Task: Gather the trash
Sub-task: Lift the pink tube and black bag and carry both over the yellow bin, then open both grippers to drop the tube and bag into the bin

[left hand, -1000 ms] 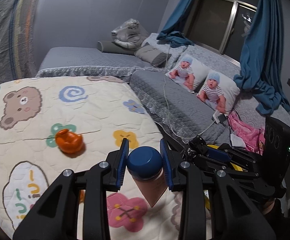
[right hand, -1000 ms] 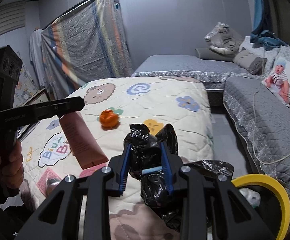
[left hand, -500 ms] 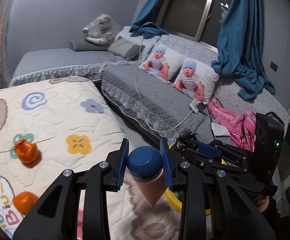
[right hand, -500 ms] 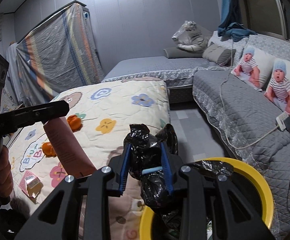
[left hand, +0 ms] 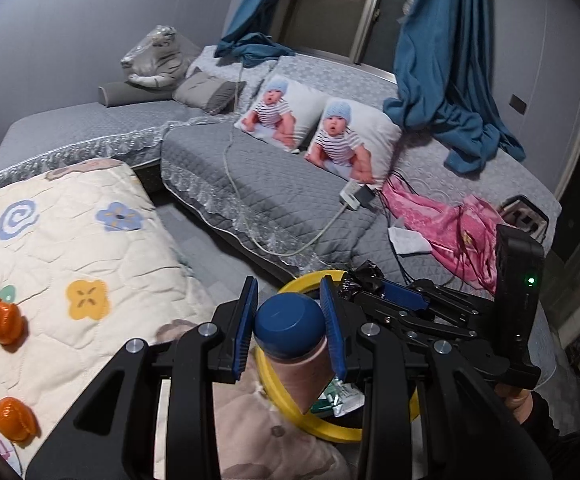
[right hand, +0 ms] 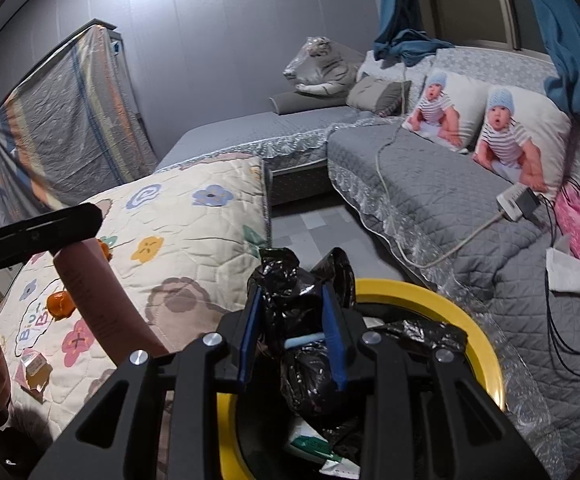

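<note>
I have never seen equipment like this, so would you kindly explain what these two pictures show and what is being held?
No robot here: a person carries two handheld two-finger grippers, each with a fisheye camera looking along its fingers. In the left camera's picture, the left gripper clamps a pink tube with a dark blue cap over a yellow-rimmed bin. In the right camera's picture, the right gripper pinches the black plastic bin liner. Two orange crumpled wrappers lie on the cream cartoon quilt.
</note>
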Available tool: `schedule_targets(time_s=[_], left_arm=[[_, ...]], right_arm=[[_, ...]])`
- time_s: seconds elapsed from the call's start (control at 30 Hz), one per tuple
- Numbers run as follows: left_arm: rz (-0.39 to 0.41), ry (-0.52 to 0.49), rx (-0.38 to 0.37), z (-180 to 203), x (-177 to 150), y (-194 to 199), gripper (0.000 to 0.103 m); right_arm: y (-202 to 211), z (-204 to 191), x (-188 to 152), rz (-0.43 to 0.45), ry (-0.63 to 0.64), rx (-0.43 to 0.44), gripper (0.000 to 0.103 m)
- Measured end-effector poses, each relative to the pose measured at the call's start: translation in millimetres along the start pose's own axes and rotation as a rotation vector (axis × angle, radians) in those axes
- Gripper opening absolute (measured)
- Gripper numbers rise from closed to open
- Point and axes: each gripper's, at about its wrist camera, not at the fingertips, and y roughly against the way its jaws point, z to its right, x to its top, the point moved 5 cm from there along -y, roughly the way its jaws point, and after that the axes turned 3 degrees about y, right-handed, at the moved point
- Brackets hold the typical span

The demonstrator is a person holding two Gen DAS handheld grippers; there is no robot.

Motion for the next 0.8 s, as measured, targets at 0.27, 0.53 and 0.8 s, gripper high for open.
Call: schedule_targets(time_s=[0.27,0.53,0.8], left_arm=[[-0.054,-0.029,-0.029,25,-11,-31,0.030],[-0.103,-0.047,-0.034,37,-25,-58,0.030],[-0.144,-0.042,-0.042,42,-36,-78,0.030]], right_arm=[[-3,31,-20,-0.040,-0.058,-0.106,0.028],[-9,54,-40,-0.091,-0.128,-0.134,0.028],[-16,62,-57,-0.147,-0.168,-0.127,0.029]])
